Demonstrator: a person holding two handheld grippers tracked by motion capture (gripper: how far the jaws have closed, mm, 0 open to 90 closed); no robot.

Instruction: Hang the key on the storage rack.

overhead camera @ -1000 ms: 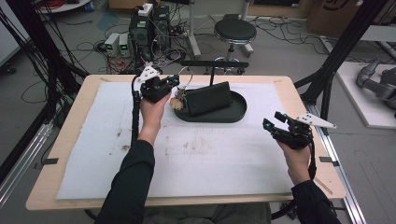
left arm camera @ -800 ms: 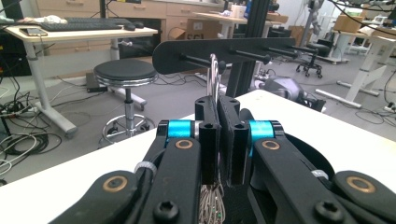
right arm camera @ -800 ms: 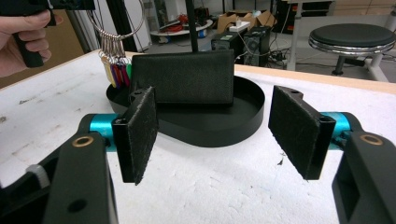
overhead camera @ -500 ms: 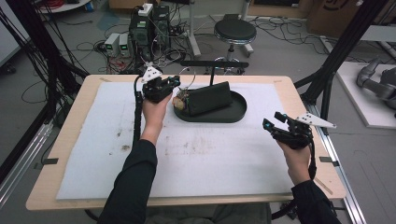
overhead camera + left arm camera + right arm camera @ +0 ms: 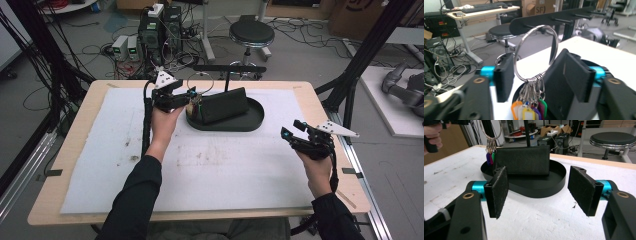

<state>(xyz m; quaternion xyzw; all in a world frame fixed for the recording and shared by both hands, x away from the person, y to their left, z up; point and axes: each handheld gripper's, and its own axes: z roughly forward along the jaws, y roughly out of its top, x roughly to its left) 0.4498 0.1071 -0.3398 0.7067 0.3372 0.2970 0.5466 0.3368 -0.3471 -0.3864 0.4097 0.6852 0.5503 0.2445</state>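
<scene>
Tabletop first: we work over a pale wooden table (image 5: pixel 320 100) covered by a white foam mat (image 5: pixel 225 165) marked with a few dark smudges. On the far middle of that mat sits an oval black tray (image 5: pixel 252 122), and inside it a black rectangular block (image 5: pixel 222 105) stands on edge, leaning a little. Behind the tray a thin black post (image 5: pixel 226 82) rises to a dark bar with pegs (image 5: pixel 554 17).

Our left gripper (image 5: pixel 190 100) is held at the tray's left end, and its jaws have just been opening; they now stand apart. Between them, seen along the left gripper view, hangs a large silver metal key ring (image 5: pixel 535 51), upright, with its top against a peg of the bar. The left pad sits just beside the ring's wire, but we cannot tell whether it touches; the right pad is clear of it. So the ring is released, not clamped. From its lowest point dangles a bunch of small coloured plastic key tags (image 5: pixel 530 110), orange, yellow, purple and green, hanging over the tray's left end beside the block.

Our right gripper (image 5: pixel 292 132) hovers above the mat near the table's right edge, well apart from the tray, jaws spread wide with nothing between them.
</scene>
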